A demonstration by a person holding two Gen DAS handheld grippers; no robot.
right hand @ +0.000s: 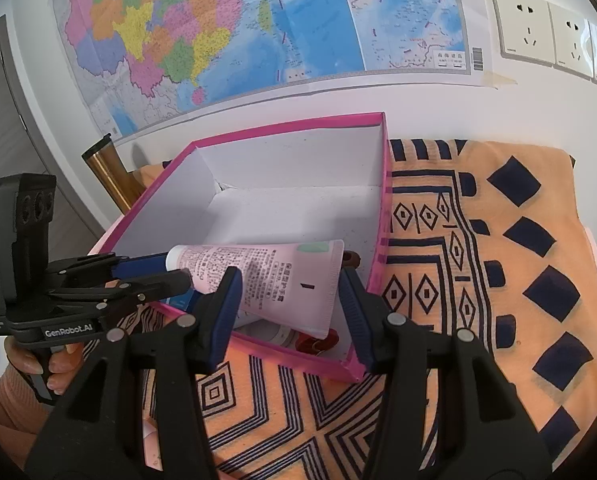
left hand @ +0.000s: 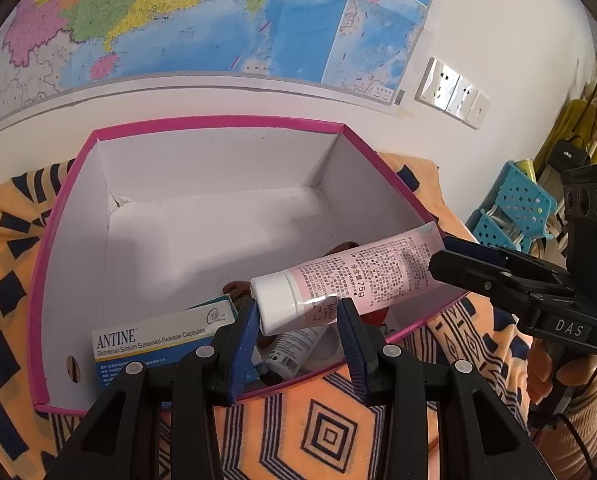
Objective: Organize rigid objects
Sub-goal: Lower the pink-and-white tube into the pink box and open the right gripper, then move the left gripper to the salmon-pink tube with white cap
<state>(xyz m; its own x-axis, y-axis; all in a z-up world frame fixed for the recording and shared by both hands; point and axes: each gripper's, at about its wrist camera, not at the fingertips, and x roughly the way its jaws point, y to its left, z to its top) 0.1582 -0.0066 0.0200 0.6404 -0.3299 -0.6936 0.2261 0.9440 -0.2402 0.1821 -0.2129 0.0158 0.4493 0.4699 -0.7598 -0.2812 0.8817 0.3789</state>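
Above the pink box (left hand: 202, 128), both claws clench one pink tube (left hand: 362, 276): left claw (left hand: 298, 312) capward, right claw (right hand: 290, 300) tailward.

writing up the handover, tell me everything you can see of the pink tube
The pink tube looks like soft plastic, with a white screw cap, dense dark print and a flat crimped tail. It lies roughly level above the near end of the pink box. The left gripper pinches its cap end, the right gripper its tail.
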